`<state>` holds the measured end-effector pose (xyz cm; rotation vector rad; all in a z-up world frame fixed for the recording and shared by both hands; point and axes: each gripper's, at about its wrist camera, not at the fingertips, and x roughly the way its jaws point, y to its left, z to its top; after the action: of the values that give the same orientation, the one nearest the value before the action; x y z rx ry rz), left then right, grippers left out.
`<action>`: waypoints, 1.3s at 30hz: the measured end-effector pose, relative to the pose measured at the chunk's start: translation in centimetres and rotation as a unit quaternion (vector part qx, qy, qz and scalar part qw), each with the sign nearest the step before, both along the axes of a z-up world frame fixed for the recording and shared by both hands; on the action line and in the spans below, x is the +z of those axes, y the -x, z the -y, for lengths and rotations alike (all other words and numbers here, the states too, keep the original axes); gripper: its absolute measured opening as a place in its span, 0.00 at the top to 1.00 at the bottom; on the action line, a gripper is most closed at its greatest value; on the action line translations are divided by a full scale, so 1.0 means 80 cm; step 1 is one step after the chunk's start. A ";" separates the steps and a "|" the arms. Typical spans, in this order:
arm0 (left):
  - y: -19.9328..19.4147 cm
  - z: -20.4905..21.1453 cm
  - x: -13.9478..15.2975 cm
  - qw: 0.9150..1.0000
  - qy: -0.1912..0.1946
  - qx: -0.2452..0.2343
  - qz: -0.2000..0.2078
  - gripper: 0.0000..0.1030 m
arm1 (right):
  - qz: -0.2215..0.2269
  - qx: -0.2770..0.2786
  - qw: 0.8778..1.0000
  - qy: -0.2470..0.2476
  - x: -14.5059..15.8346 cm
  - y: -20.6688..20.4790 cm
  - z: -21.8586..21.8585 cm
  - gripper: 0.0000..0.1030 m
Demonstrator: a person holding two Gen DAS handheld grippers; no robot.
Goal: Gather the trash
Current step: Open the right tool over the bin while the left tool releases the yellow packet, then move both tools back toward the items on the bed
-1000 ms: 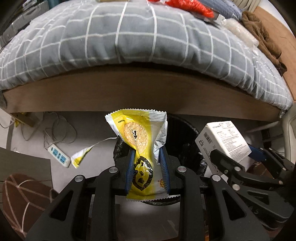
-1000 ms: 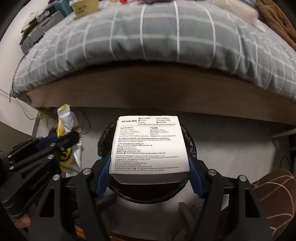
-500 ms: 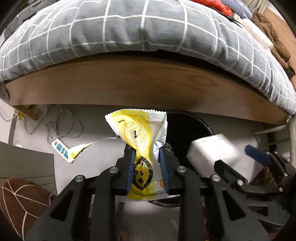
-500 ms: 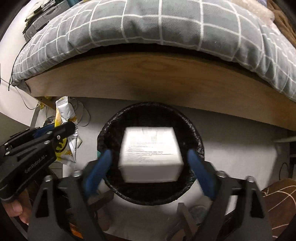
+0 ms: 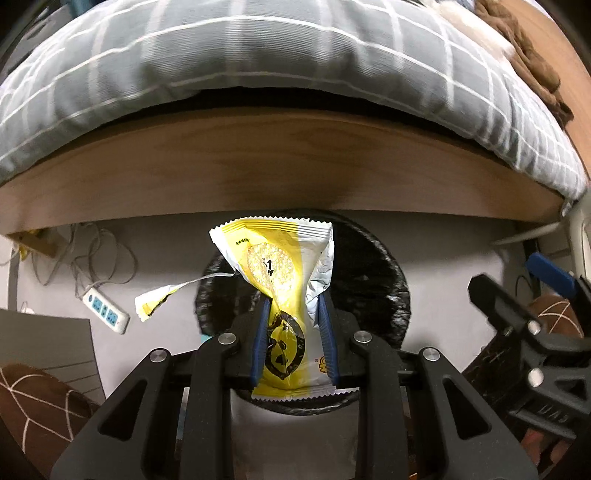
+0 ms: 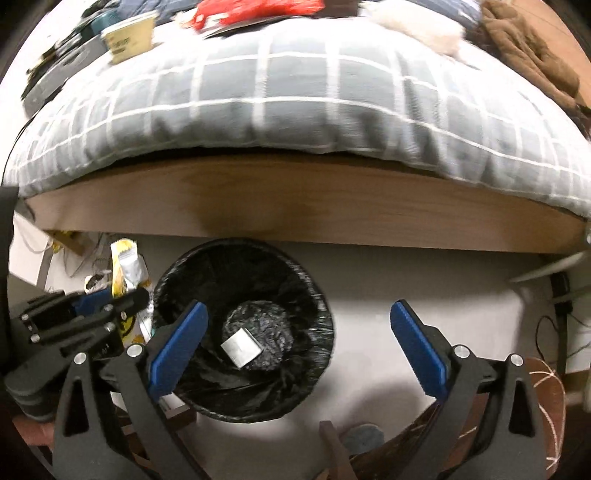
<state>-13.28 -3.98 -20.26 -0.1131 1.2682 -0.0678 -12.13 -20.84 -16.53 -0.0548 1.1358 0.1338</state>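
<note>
My left gripper is shut on a yellow and white snack wrapper and holds it above the black-lined trash bin. A torn strip hangs from the wrapper's left side. My right gripper is open and empty above the right part of the bin. The white box lies at the bottom of the bin. The left gripper with the wrapper shows at the left in the right wrist view. The right gripper shows at the right in the left wrist view.
A wooden bed frame with a grey checked duvet stands just behind the bin. A power strip and cables lie on the grey floor to the left. Brown slippers lie at the lower left. Red packaging and a paper cup lie on the bed.
My right gripper opened and let go of the white box, which fell into the bin. My left gripper moved right over the bin with the wrapper still in it.
</note>
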 end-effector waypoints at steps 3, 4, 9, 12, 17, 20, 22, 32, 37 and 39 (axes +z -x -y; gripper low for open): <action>-0.002 0.018 -0.006 1.000 0.003 -0.011 -0.002 0.76 | 0.000 -0.019 1.000 -0.005 0.000 -0.005 0.018 0.08; -0.001 0.023 -0.008 1.000 0.002 -0.015 -0.002 0.75 | -0.002 -0.026 1.000 -0.008 -0.001 -0.005 0.023 0.08; -0.001 0.029 -0.011 1.000 -0.010 -0.020 0.010 0.61 | -0.001 -0.028 1.000 -0.006 0.001 -0.006 0.025 0.08; 0.000 0.021 -0.012 1.000 -0.009 -0.009 0.013 0.48 | 0.011 -0.024 1.000 0.002 0.003 -0.004 0.017 0.08; 0.001 0.012 0.000 0.999 -0.021 0.002 0.035 0.27 | 0.018 -0.017 1.000 0.003 0.005 -0.004 0.013 0.07; 0.003 0.005 0.008 0.999 -0.022 0.006 0.045 0.21 | 0.023 -0.015 1.000 -0.001 0.008 -0.004 0.011 0.07; 0.005 0.004 0.014 0.998 -0.027 0.008 0.049 0.17 | 0.028 -0.013 1.000 -0.003 0.013 -0.003 0.010 0.07; 0.016 -0.014 0.061 0.994 -0.063 0.025 0.085 0.06 | 0.048 -0.003 0.999 -0.009 0.048 0.001 0.006 0.07; 0.018 -0.026 0.092 0.992 -0.069 0.035 0.102 0.06 | 0.073 0.015 0.997 -0.006 0.075 0.003 -0.001 0.07; 0.018 -0.033 0.105 0.991 -0.070 0.040 0.111 0.06 | 0.080 0.017 0.997 -0.006 0.085 0.002 -0.002 0.07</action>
<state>-14.75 -1.35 -11.89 -0.0350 1.0415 0.0758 -12.25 -20.72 -9.70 -0.0732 0.9753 0.1640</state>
